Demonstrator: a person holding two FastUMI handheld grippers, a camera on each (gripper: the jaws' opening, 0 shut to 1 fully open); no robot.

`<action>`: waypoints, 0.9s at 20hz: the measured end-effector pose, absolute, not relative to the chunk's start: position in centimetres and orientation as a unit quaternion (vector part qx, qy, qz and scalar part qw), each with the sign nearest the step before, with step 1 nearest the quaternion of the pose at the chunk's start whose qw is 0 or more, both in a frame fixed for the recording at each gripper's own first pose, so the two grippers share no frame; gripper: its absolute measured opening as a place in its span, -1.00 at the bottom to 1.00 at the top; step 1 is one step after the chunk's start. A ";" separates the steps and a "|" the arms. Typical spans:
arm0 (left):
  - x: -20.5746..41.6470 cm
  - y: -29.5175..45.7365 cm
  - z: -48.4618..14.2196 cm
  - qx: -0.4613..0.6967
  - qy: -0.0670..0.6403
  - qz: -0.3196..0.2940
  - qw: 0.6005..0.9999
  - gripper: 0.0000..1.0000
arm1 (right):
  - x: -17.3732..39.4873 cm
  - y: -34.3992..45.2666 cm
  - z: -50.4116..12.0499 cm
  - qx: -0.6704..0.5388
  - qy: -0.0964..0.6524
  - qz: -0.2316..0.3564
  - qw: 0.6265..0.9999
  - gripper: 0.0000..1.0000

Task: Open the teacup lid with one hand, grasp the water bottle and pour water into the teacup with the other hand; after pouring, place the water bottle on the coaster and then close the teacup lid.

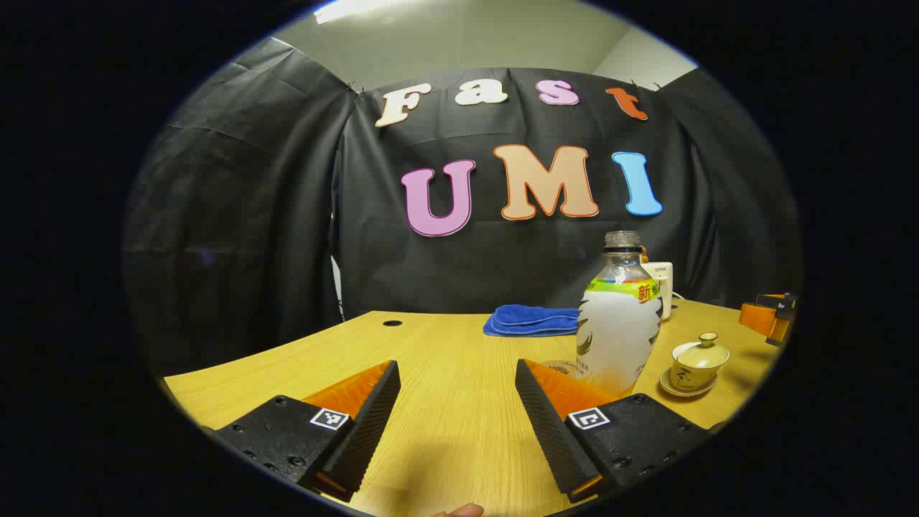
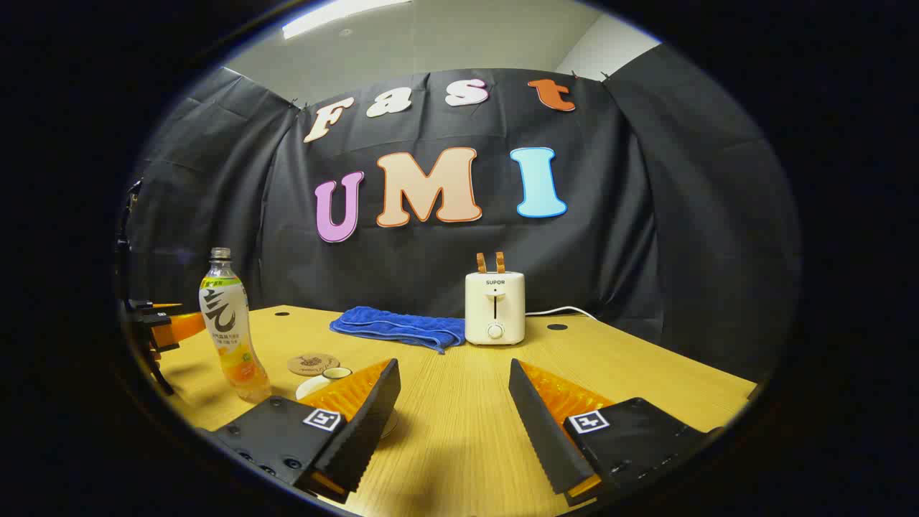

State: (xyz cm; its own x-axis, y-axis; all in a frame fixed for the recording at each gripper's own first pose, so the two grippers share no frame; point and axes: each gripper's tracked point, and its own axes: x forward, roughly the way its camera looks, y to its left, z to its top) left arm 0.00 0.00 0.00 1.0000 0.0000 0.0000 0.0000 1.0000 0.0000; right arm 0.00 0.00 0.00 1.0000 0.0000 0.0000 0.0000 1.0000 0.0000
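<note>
Standing upright on the wooden table [image 1: 445,359], the water bottle [image 1: 619,323] has no cap on its neck and sits just left of the teacup [image 1: 695,366] in the left gripper view. The teacup rests on its saucer with the lid [image 1: 701,352] in place. In the right gripper view, the coaster [image 2: 313,364] lies flat behind the bottle (nothing rests on it). A folded blue towel [image 2: 398,327] and a white toaster [image 2: 495,307] sit farther back. The left gripper [image 1: 457,398] hovers above the table, fingers spread apart, gripping nothing. The right gripper [image 2: 454,398] is likewise spread wide, its left finger partly covering the teacup.
</note>
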 end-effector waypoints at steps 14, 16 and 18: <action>0.0 0.0 0.0 0.000 0.000 0.000 1.000 0.89 | 0.0 0.0 0.0 0.000 0.001 0.000 1.000 0.96; 0.0 0.0 0.0 0.000 0.000 0.000 1.000 0.89 | 0.0 0.0 0.0 0.000 0.001 0.000 1.000 1.00; 0.0 0.0 0.0 0.000 0.000 0.000 1.000 0.89 | 0.0 0.0 0.0 0.000 0.001 -0.001 1.000 0.95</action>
